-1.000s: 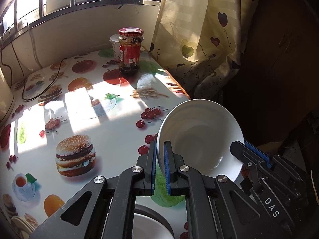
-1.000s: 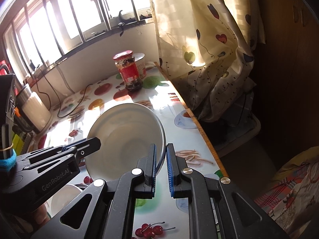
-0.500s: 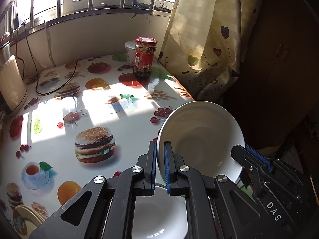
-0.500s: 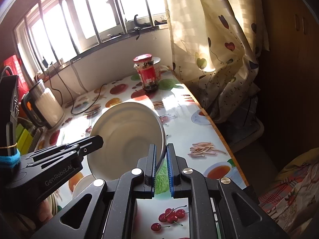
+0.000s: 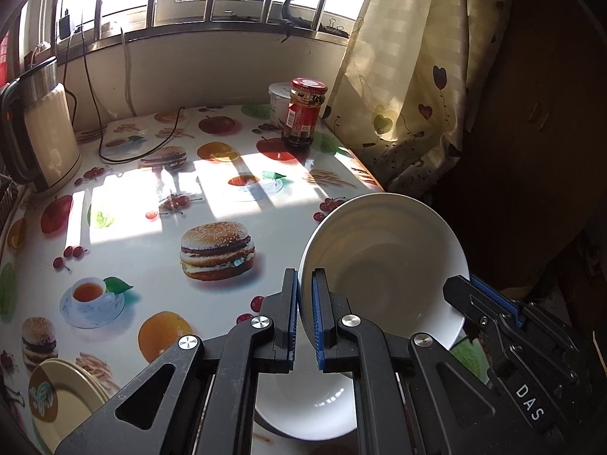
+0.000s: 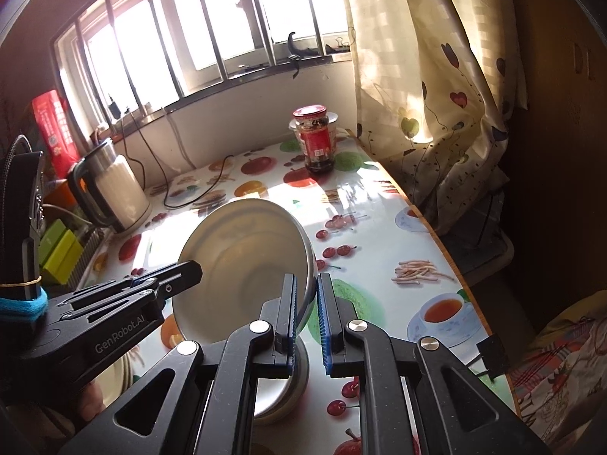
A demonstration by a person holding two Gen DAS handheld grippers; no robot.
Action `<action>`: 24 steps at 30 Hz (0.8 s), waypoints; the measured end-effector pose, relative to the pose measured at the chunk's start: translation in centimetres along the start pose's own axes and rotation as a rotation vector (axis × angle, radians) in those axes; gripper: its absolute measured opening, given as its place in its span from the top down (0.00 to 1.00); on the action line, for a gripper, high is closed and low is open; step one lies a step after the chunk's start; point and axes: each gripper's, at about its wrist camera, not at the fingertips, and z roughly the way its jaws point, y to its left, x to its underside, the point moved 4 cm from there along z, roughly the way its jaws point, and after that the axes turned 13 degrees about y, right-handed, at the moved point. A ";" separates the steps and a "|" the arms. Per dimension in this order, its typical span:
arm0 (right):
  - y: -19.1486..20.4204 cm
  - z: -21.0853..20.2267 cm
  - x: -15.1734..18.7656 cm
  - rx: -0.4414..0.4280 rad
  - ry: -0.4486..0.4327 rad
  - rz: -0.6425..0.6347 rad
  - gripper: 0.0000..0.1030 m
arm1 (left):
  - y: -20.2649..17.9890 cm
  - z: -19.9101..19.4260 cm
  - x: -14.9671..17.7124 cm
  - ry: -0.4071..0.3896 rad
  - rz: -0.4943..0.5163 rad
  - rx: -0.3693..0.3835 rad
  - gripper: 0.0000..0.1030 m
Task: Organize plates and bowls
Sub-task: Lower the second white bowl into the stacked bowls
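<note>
A white bowl (image 5: pixel 383 269) hangs tilted in the air, held by both grippers on opposite rims. My left gripper (image 5: pixel 302 318) is shut on its left rim. My right gripper (image 6: pixel 306 318) is shut on its right rim, and the bowl also shows in the right wrist view (image 6: pixel 242 265). A second white bowl (image 5: pixel 307 405) sits on the table right under it, also seen in the right wrist view (image 6: pixel 277 390). A stack of cream plates (image 5: pixel 60 398) lies at the near left of the table.
The food-print table (image 5: pixel 151 250) ends at its right edge (image 6: pixel 440 242), with a curtain (image 6: pixel 428 76) beyond. A red-lidded jar (image 5: pixel 305 113) and a white tub (image 5: pixel 279 102) stand at the back. A kettle (image 5: pixel 38 132) with its cord (image 5: pixel 114 151) stands at the left.
Both grippers have drawn back toward the near edge with the tilted bowl. The lower bowl and the plate stack have come into view beneath.
</note>
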 end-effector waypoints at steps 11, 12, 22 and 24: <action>2.0 1.1 2.1 -0.042 0.044 -0.028 0.90 | 2.1 -0.1 2.3 0.019 -0.036 -0.005 0.93; 2.2 1.2 2.3 -0.053 0.046 -0.034 0.91 | 2.0 -0.1 2.4 0.015 -0.031 -0.005 0.93; 2.3 2.4 3.8 -0.002 0.042 -0.043 0.91 | 2.1 1.9 3.8 0.053 -0.038 0.006 0.93; 1.3 2.7 3.6 -0.023 0.058 0.003 0.91 | 2.2 1.8 3.9 0.047 -0.039 0.002 0.93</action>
